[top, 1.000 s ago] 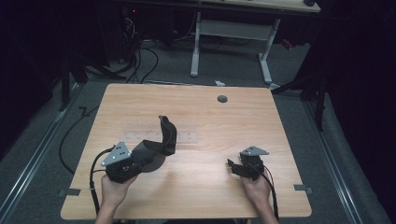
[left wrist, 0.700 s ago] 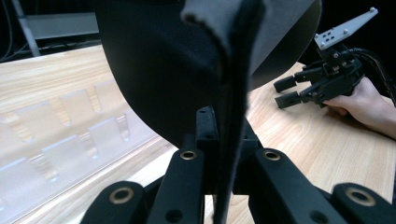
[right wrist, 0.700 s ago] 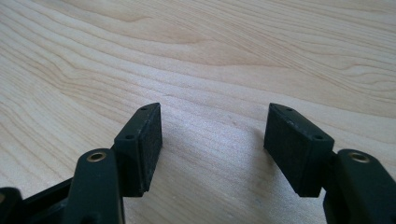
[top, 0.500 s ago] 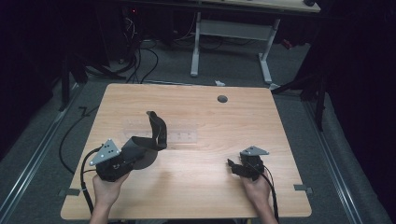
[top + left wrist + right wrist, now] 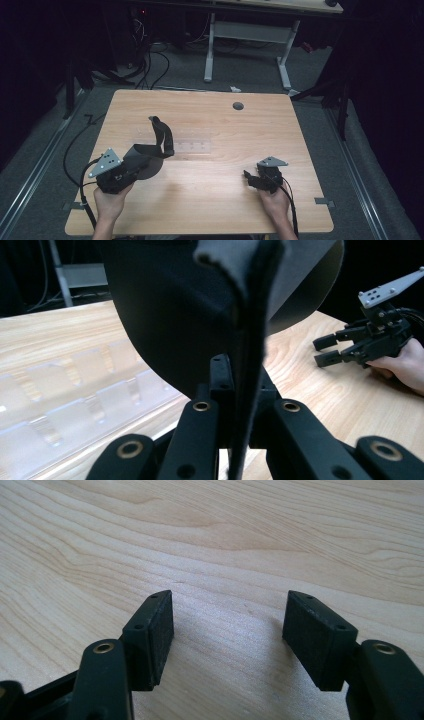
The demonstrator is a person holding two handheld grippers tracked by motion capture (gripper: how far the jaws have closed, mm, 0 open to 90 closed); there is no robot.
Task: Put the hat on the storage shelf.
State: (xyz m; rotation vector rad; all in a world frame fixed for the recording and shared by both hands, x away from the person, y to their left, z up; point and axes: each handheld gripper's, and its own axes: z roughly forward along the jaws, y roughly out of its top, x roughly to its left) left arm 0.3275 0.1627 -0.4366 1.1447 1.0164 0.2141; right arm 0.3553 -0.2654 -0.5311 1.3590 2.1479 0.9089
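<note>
left tongs (image 5: 131, 167) clamp black cap (image 5: 150, 150) | right tongs (image 5: 250, 178) agape, low

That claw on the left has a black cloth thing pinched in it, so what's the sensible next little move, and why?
Probably bring the right claw across to pinch the black fabric piece's free strap end. The left claw is shut on the fabric's edge, the strap curls up loose, and the right claw sits open with nothing in it on the wooden table.

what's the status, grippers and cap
Left gripper shut on cap, strap sticking up. Right gripper open, empty, low over table. Clear tray lies beside the cap.
</note>
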